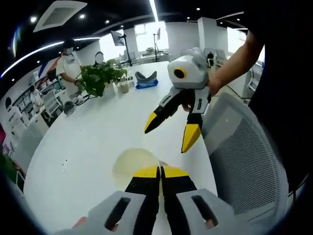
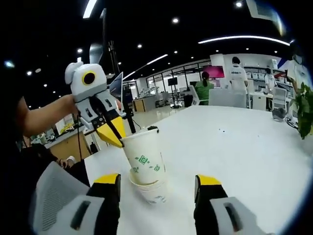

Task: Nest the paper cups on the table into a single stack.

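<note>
Left view looks down close at table [image 1: 88,142]; right view low, level; both share tabletop

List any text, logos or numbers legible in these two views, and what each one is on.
No text is legible in either view.
Paper cup held by the left claw: green logo marks on its side, too small to read.
Lower cup: faint green print, too blurred to read.
Pink screen at the back of the room: nothing legible.
Shelves by the wall: items too small to read.
</note>
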